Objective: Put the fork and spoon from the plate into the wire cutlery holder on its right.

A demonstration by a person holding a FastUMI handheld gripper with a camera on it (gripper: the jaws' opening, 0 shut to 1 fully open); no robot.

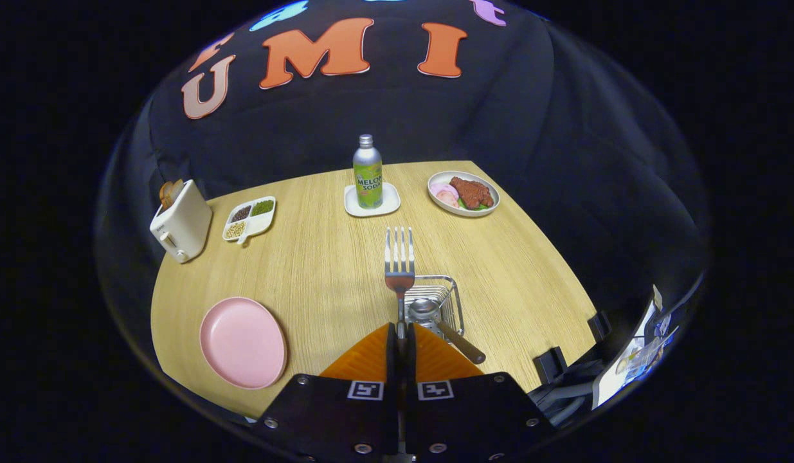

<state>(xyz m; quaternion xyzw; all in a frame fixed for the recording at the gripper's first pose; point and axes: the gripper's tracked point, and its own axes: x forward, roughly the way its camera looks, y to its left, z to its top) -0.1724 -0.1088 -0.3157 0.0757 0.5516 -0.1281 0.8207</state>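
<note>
My gripper (400, 331) is shut on the handle of a metal fork (399, 257), whose tines point away from me above the table. Just ahead of the orange fingers (371, 357) and below the fork stands the wire cutlery holder (447, 292). A spoon (425, 310) lies in the holder, its bowl inside and its dark handle (464, 346) sticking out toward the right finger. The pink plate (242, 342) sits to the left of the fingers with nothing on it.
On the wooden table (319, 263) beyond the holder stand a soda bottle (368, 172) on a white coaster (389, 200), a plate of food (464, 193), a divided dish of grains (249, 218) and a white toaster (181, 222). Dark clamps (551, 363) sit at the table's right edge.
</note>
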